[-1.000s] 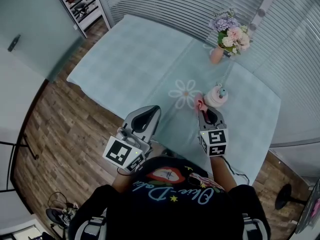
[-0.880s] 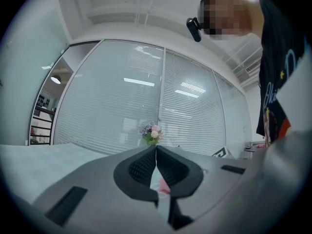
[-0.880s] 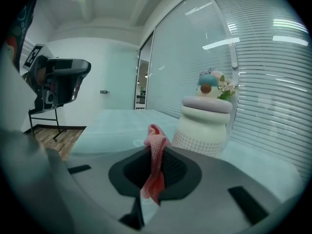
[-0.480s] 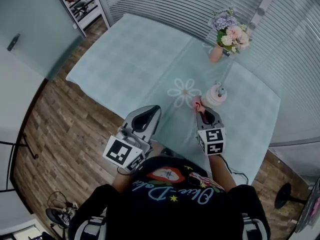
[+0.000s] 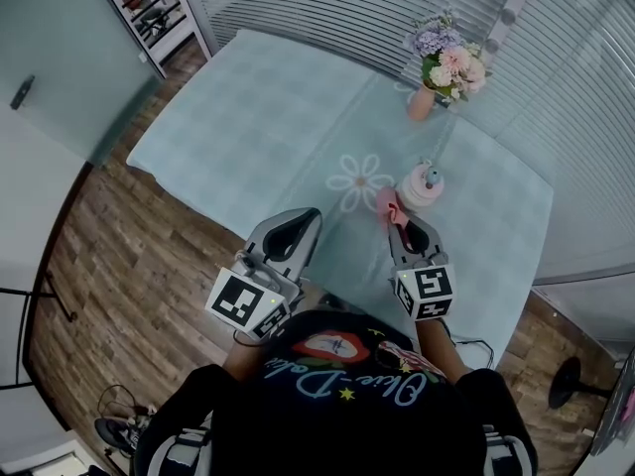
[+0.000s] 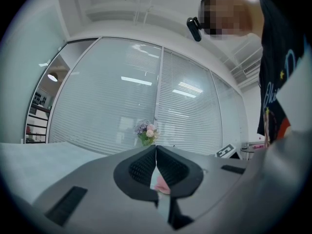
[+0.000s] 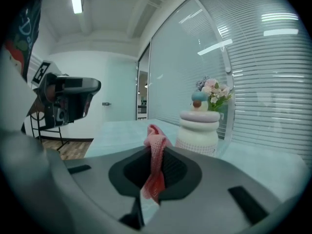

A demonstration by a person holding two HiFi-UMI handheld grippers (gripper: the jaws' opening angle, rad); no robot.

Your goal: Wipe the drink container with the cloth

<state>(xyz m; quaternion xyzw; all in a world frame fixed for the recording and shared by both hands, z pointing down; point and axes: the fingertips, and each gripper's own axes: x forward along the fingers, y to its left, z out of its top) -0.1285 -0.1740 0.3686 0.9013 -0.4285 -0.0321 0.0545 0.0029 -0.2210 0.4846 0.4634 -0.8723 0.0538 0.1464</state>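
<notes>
Head view: a table (image 5: 248,117) under a pale teal cover is seen from above; a white flower motif (image 5: 362,182) is printed near its middle. The container (image 5: 420,187), white and squat with a blue knob on the lid, is stood upright just right of the motif; flowers (image 5: 443,62) in a pink vase are set well beyond it, by the far edge. The right gripper (image 5: 399,224) is held over the near part of the table, pointed at the container; a pink cloth (image 5: 386,204) is pinched at its tips, just beside the container's left flank; contact cannot be told. The left gripper (image 5: 301,220) is held apart to the left, at the near edge.

Left gripper view: the jaws are seen pressed together tip to tip, with nothing gripped; a pink and pale sliver is glimpsed through the slot below the pads, not identifiable; the flowers (image 6: 147,132) are framed just above the tips, against slatted blinds (image 6: 112,101).

Right gripper view: the jaws are clamped on the cloth (image 7: 155,143), which is stood up above the tips in a folded peak; the container (image 7: 199,130) is seen upright just beyond, right of the cloth; the flowers (image 7: 213,92) are behind it; the left gripper (image 7: 68,99) is seen far left.
</notes>
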